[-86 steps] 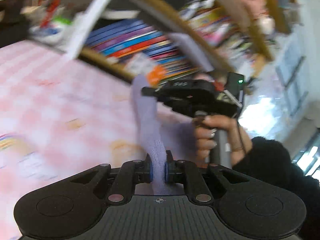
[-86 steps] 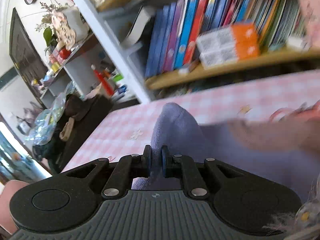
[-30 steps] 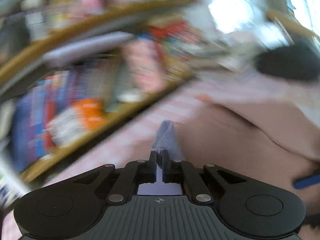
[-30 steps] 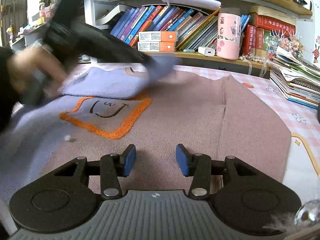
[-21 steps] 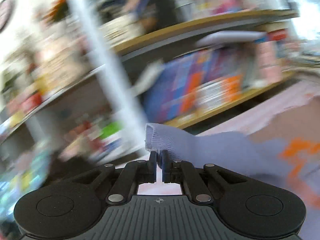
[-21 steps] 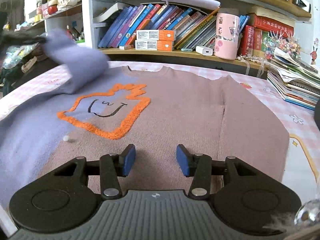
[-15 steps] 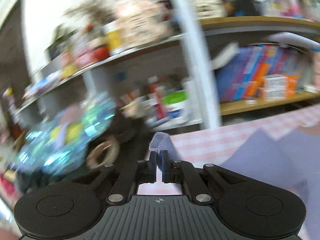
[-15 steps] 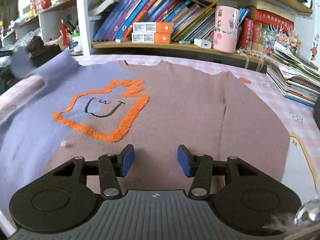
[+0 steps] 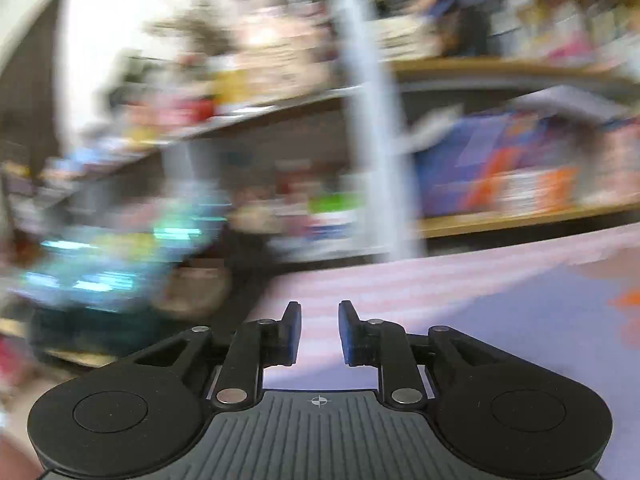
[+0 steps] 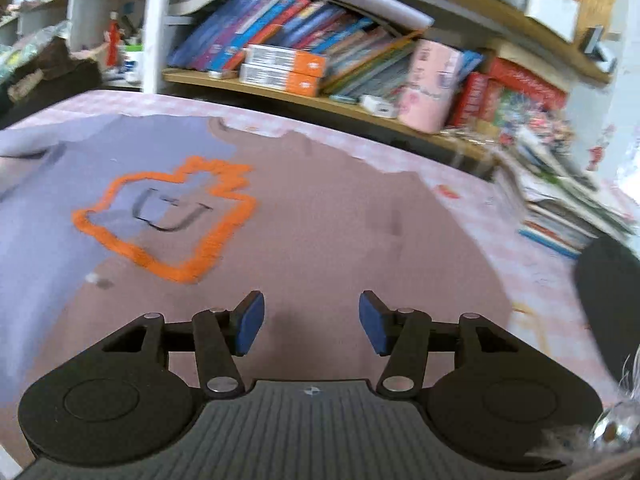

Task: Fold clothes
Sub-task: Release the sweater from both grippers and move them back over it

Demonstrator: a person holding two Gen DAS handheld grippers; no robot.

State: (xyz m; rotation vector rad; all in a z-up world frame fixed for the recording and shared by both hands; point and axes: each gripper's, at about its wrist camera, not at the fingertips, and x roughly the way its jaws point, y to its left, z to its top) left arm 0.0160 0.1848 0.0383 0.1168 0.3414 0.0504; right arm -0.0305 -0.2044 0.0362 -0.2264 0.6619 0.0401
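Note:
A sweater (image 10: 340, 216) lies flat on the pink checked table (image 10: 532, 312). It is brown on the right and lavender on the left, with an orange-outlined patch (image 10: 168, 216). My right gripper (image 10: 308, 324) is open and empty just above the sweater's brown lower part. My left gripper (image 9: 319, 332) is open and empty over the lavender side (image 9: 500, 320) near the table's left edge. The left wrist view is blurred.
A bookshelf (image 10: 320, 44) with books and orange boxes (image 10: 280, 68) runs along the table's far side. A pink cup (image 10: 432, 84) stands on it. A stack of books (image 10: 568, 200) lies on the table at the right. A cluttered shelf (image 9: 180, 160) stands left.
My left gripper has let go of the lavender sleeve and opened after carrying it out to the left. The sweater now lies spread flat. My right gripper stayed open and shifted slightly.

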